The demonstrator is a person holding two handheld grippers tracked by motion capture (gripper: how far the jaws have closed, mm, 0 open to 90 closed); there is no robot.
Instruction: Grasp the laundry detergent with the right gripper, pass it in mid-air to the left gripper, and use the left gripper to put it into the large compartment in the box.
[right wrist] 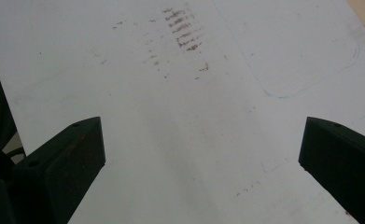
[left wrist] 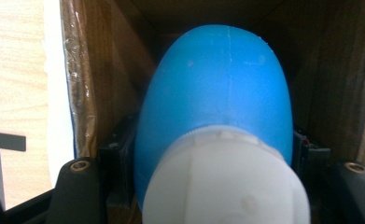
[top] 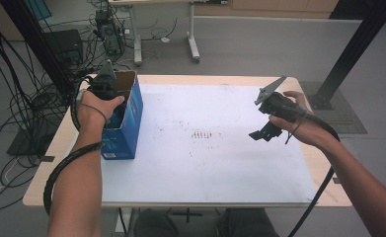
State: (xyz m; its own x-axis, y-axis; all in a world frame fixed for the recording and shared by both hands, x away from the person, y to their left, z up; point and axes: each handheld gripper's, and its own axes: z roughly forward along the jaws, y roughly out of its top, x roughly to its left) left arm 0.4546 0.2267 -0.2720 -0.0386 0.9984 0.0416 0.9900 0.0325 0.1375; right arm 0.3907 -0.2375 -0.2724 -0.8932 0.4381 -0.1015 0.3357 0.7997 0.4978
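L gripper (top: 112, 101) down in the blue cardboard box (top: 126, 129), blue bottle (left wrist: 217, 107) clamped btwn its fingers (left wrist: 119, 172).

Left gripper view: the bottle had a blue rounded body and a white cap (left wrist: 222, 182) nearest the cam, black fingers pressed on both sides of it, brown inner box walls all around, so the bottle sat inside the box, held. Box stood upright at the left edge of the tabletop (top: 205, 148), on the white sheet (top: 230, 173). R gripper (top: 263, 134) hung over the right part of the sheet, well apart from the box, fingers (right wrist: 68, 158) wide apart w/ nothing btwn them, just the stained sheet below. Brownish smudge marks (top: 203, 134) sat mid-sheet.
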